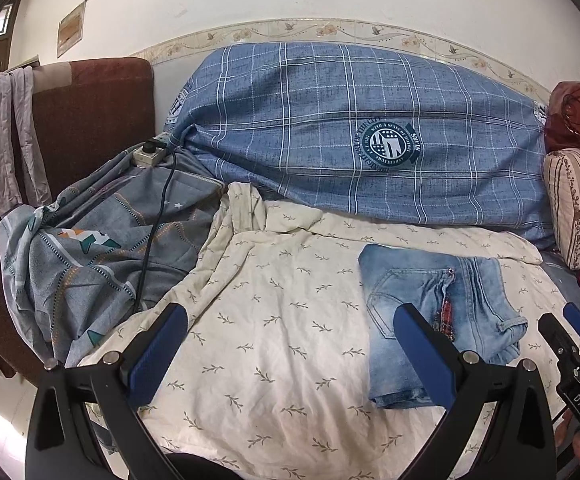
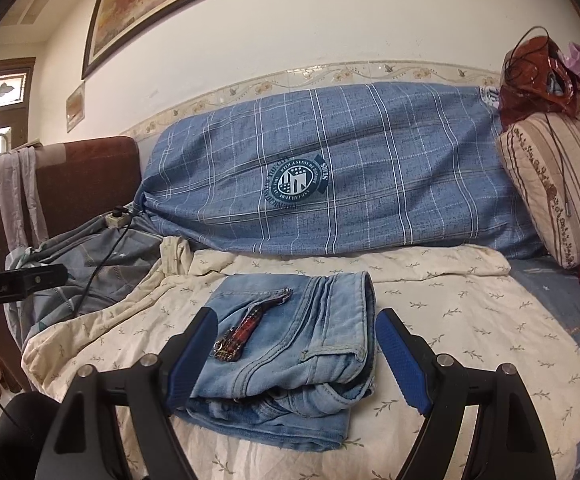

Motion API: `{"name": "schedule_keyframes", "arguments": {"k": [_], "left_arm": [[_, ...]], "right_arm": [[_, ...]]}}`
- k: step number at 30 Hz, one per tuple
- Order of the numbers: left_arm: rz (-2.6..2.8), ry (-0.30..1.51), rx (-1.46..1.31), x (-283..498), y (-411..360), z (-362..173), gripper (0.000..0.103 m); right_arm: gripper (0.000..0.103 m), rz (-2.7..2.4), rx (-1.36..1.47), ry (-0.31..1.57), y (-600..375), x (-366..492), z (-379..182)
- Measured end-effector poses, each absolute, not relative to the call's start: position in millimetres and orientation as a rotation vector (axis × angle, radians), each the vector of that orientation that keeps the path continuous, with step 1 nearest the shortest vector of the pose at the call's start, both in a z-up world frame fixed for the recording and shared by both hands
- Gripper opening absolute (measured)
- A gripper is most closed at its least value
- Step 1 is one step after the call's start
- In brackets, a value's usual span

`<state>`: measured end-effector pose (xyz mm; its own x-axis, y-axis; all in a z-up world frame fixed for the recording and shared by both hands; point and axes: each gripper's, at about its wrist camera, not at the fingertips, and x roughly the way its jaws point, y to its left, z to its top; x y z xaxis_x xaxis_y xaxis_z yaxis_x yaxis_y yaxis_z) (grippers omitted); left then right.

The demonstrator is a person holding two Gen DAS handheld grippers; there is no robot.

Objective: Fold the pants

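Observation:
Light-blue jeans (image 1: 413, 280) lie folded into a compact stack on the cream leaf-print sheet (image 1: 270, 320), with a red plaid patch showing near the pocket. My left gripper (image 1: 290, 320) stands open over bare sheet, to the left of the jeans; its right finger overlaps their left edge in the picture. In the right wrist view the jeans (image 2: 309, 360) lie between and below the wide-spread blue pads of my right gripper (image 2: 295, 316), which is open; the pads do not press on the cloth. The right gripper (image 1: 565, 328) also shows at the left wrist view's right edge.
A blue plaid bolster (image 1: 349, 132) lines the wall behind. A grey patterned quilt (image 1: 90, 248) with a power strip (image 1: 150, 154) and black cable lies left. A striped pillow (image 2: 549, 184) with a red bag (image 2: 537, 76) sits right. A brown headboard (image 1: 90, 112) stands far left.

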<state>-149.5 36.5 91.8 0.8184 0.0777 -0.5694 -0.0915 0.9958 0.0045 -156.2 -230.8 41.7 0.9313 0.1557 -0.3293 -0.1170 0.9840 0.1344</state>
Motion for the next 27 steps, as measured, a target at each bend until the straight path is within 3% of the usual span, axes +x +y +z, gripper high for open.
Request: {"name": "schedule_keyframes", "arguments": {"k": [27], "left_arm": [[0.091,0.627,-0.063,-144.2,45.8,82.8,0.102]], "right_arm": [[0.084,0.154,0.044,0.408,-213.2,-150.1,21.1]]}}
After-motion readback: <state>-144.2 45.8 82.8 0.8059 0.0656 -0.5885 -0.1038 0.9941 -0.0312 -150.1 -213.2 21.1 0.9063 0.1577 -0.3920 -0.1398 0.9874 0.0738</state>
